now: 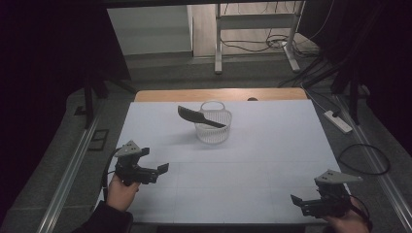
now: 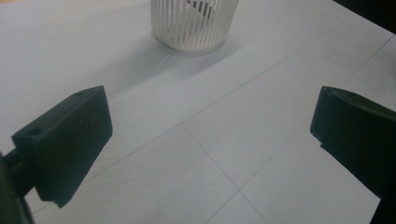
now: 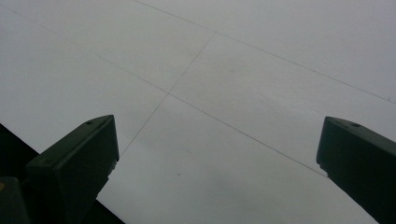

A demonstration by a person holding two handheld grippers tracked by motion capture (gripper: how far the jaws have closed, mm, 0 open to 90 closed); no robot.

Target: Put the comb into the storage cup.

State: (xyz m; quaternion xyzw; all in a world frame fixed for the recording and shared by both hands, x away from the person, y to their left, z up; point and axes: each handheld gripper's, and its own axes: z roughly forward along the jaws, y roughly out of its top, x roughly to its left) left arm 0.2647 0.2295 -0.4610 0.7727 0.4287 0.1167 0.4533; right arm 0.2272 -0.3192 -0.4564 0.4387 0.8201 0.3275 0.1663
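Flanking bare table (image 1: 243, 160), both hand-held grippers gape near its front edge.

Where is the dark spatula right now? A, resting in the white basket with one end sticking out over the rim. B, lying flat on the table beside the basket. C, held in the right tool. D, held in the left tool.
A: the dark spatula leans in the white basket, its broad end out past the rim, while the left tool and right tool sit open and empty.
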